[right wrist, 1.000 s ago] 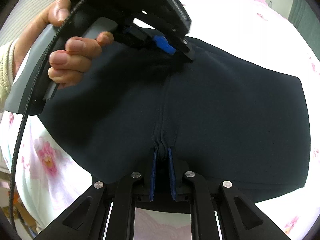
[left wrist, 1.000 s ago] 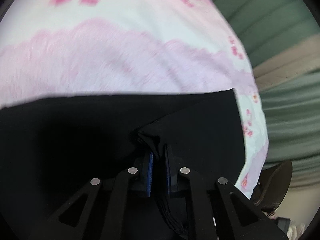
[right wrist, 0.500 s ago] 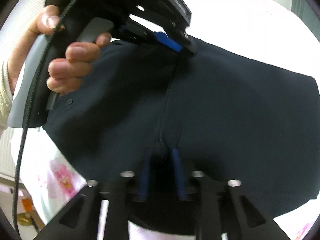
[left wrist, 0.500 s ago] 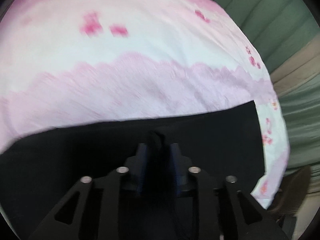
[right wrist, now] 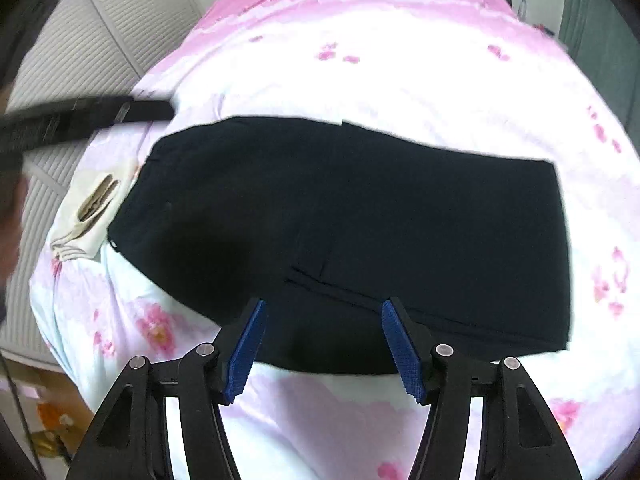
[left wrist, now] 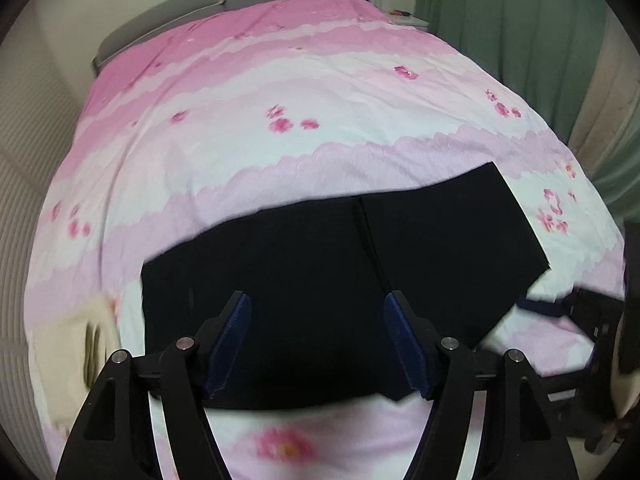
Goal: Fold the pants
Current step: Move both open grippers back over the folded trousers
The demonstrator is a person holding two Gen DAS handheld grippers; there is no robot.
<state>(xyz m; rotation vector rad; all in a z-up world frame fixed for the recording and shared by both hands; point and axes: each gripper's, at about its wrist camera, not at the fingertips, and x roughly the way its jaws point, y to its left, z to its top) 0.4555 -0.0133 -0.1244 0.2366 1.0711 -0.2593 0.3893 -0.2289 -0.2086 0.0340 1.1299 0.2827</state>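
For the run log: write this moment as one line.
pants: folded, flat on bed | left gripper: open, empty | right gripper: open, empty

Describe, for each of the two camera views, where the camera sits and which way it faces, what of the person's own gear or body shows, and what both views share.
Left wrist: sits on the left gripper, facing across the black pants toward the grey headboard; own open fingers show.
Right wrist: sits on the right gripper, looking down on the pants; own open fingers show.
Shared: the pants, the pink floral bedspread and a cream garment left of the pants.
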